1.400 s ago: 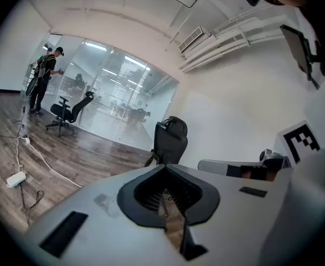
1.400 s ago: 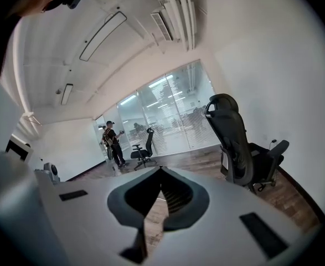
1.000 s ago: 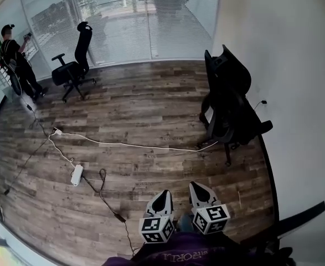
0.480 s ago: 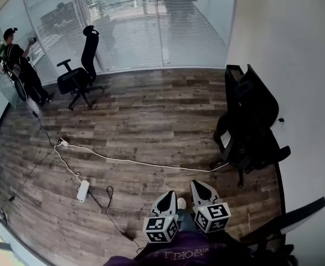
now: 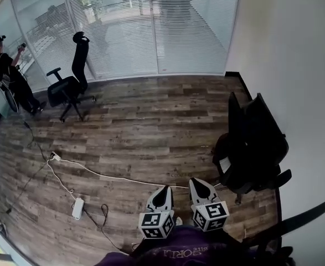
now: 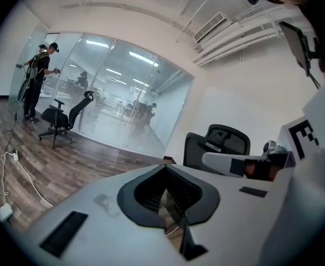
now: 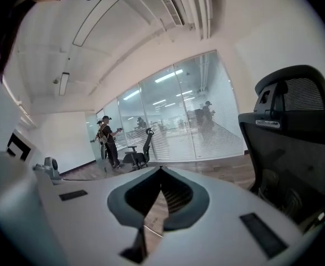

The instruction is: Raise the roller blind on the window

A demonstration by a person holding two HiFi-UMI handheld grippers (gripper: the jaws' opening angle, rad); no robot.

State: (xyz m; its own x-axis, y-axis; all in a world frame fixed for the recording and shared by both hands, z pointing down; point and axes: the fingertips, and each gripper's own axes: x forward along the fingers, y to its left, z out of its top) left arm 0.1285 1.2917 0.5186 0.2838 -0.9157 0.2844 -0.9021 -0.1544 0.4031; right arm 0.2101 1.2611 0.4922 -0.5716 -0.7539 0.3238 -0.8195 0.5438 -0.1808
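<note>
Fingers first: the left gripper (image 6: 165, 168) has its jaws pinched tip to tip with nothing between them, and the right gripper (image 7: 160, 169) is the same. I read both as empty.

I've got them side by side, close in against my purple top (image 5: 179, 254), noses forward and slightly down, marker cubes (image 5: 155, 226) facing up. It looks like a carry posture to me. The jaws are closed because there's nothing in reach to grab.

Below and ahead there's only brown wood-plank floor (image 5: 151, 121). A thin white cable (image 5: 112, 175) runs across it to a white power strip (image 5: 77, 208), which I judge a trip risk. A black mesh-back office chair (image 5: 256, 143) sits just to my right against the white wall (image 5: 295, 65).

As for the roller blind, I can't pick one out for certain. The far glass wall with horizontal slats (image 5: 151, 26) is the only covered glazing I see, and it's well apart from both grippers. No pull cord or chain is visible in any view. A bright sliver at the head view's bottom-left corner might be a window, too small to tell.

A second black swivel chair (image 5: 73, 76) stands near that glass, and a person in dark clothes (image 5: 10, 76) is at the far left.

My judgement is that the task has barely begun, because I need to reach the window and find the cord first.
</note>
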